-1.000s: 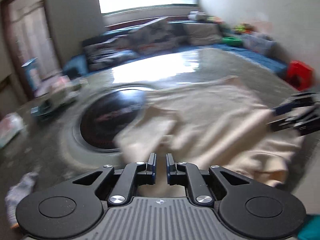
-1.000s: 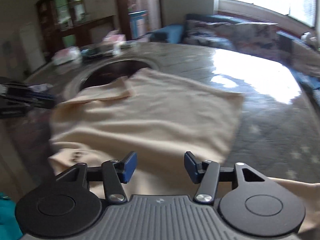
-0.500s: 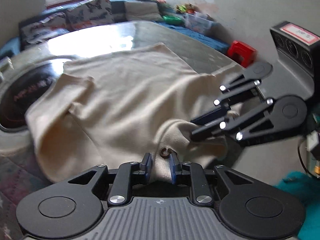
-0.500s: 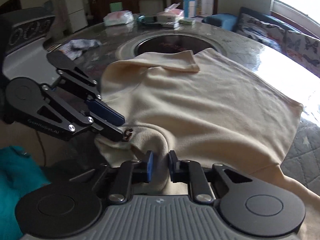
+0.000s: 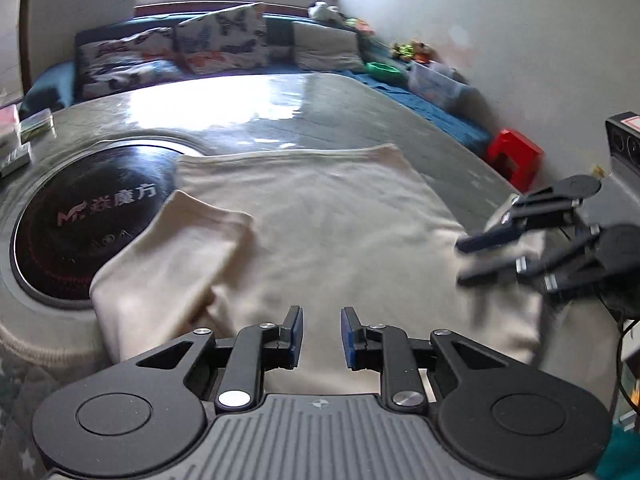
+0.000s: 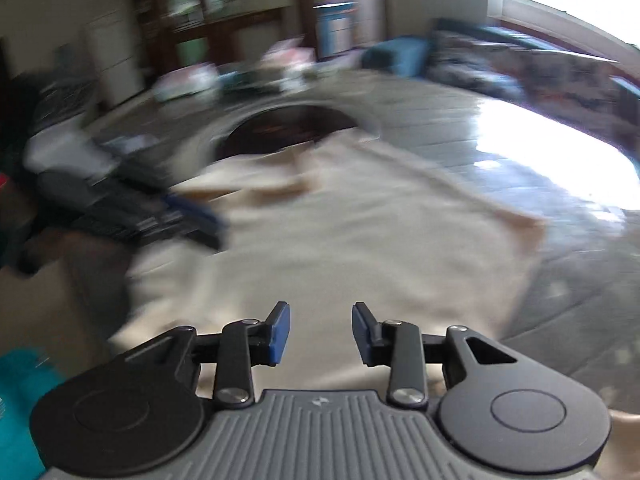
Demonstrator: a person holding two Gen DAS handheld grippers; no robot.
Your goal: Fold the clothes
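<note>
Both grippers released shirt [image 5: 320,240] | left [image 5: 320,336] jaws spread | right [image 6: 320,332] jaws spread, empty

Lots going on around the edges here. The desk [image 5: 328,116] is a big grey glossy one catching window glare, with a round black hotplate [image 5: 80,220] sunk into it, white lettering on the glass. Behind it is a blue sofa [image 5: 168,64] stacked with butterfly-print cushions [image 5: 220,36]. Along the right wall there's a green bowl [image 5: 382,68], a clear storage box [image 5: 434,84] and a red stool [image 5: 514,156]. The other view is blurry, but you can make out dark wooden cabinets [image 6: 224,12] and some boxes on the far side of the desk.
</note>
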